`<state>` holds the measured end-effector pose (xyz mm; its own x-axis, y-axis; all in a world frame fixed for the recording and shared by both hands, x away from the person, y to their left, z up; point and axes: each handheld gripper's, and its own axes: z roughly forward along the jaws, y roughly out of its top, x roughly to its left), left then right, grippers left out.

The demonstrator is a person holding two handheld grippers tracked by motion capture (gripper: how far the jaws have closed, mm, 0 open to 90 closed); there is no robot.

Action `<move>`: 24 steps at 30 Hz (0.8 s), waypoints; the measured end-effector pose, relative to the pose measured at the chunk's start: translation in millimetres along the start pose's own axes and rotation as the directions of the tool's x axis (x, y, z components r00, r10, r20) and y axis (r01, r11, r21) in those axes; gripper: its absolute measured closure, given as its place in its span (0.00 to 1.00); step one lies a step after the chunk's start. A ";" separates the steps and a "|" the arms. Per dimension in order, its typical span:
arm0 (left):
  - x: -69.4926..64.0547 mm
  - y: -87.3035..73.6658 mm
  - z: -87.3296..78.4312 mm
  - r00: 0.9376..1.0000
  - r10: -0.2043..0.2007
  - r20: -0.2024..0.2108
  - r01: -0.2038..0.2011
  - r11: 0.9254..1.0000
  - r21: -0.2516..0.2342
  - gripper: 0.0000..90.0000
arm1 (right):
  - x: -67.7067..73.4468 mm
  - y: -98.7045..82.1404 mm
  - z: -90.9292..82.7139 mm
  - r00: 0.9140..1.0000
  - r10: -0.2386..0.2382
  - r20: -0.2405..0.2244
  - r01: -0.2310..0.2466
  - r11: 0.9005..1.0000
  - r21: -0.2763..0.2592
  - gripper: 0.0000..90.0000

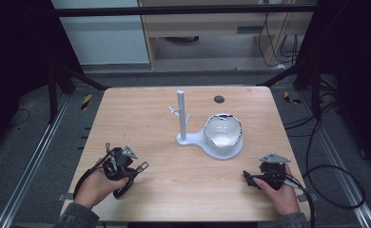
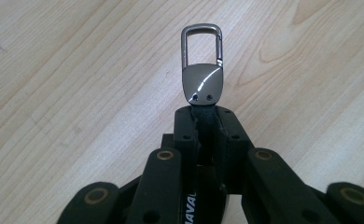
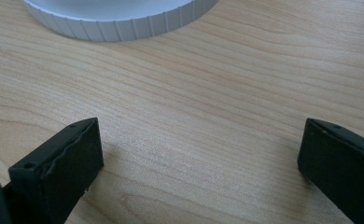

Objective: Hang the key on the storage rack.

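A keychain [image 2: 202,70] with a grey metal carabiner loop and a shiny metal plate sticks out past my left gripper [image 2: 207,114], whose jaws are shut on its dark strap. In the high view the left gripper [image 1: 134,167] is held over the table's front left, with the keychain [image 1: 143,166] pointing right. A white peg stand [image 1: 181,116] rises at the table's middle, and its round base holds a shiny bowl [image 1: 223,130]. My right gripper [image 1: 250,178] rests at the front right. In its own view the right gripper [image 3: 201,144] stands open over bare wood.
The ribbed white rim of the stand's base [image 3: 124,23] lies just ahead of the right gripper. A small dark round hole [image 1: 219,99] marks the wooden table [image 1: 141,109] near its far edge. Cables trail off both grippers toward the front corners.
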<state>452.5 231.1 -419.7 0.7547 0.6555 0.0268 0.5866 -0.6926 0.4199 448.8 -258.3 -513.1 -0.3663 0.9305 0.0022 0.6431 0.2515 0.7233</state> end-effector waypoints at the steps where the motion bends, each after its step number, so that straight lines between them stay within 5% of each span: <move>1: -0.2 -2.0 -2.2 1.000 -0.003 0.000 0.003 1.000 -0.013 0.89 | 0.0 0.1 0.1 1.000 0.000 0.000 0.000 1.000 0.000 0.01; 12: 1.4 -12.8 -23.1 0.999 -0.030 -0.038 0.024 0.988 -0.152 0.89 | 0.2 0.2 0.2 1.000 0.000 0.001 0.000 1.000 -0.001 0.01; 15: 1.6 -18.5 -30.7 0.996 -0.050 -0.073 0.033 0.973 -0.228 0.89 | 0.3 0.2 0.3 1.000 -0.001 0.001 0.001 1.000 -0.001 0.01; 18: 0.5 -20.4 -34.7 0.995 -0.047 -0.090 0.023 0.967 -0.254 0.89 | 0.1 0.1 0.6 1.000 -0.005 0.003 0.005 1.000 -0.002 0.01; 19: -0.8 -21.6 -38.0 0.994 -0.055 -0.099 0.023 0.955 -0.296 0.89 | 0.2 0.2 0.7 1.000 -0.005 0.003 0.005 1.000 -0.002 0.01; 21: -0.9 -21.8 -39.4 0.993 -0.061 -0.101 0.026 0.948 -0.317 0.89 | 0.2 0.2 0.7 1.000 -0.005 0.003 0.005 1.000 -0.002 0.01; 22: -0.9 -21.4 -40.4 0.993 -0.070 -0.092 0.034 0.937 -0.349 0.89 | 0.2 0.2 0.7 1.000 -0.006 0.003 0.006 1.000 -0.001 0.01; 24: -0.8 -20.2 -39.6 0.993 -0.076 -0.091 0.038 0.933 -0.359 0.89 | 0.3 0.2 0.7 1.000 -0.006 0.002 0.006 1.000 -0.002 0.01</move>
<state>428.4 256.6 -392.3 0.6782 0.7308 0.0778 0.4703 -0.5129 0.7182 449.3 -257.8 -513.5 -0.3689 0.9294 -0.0036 0.6396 0.2567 0.7245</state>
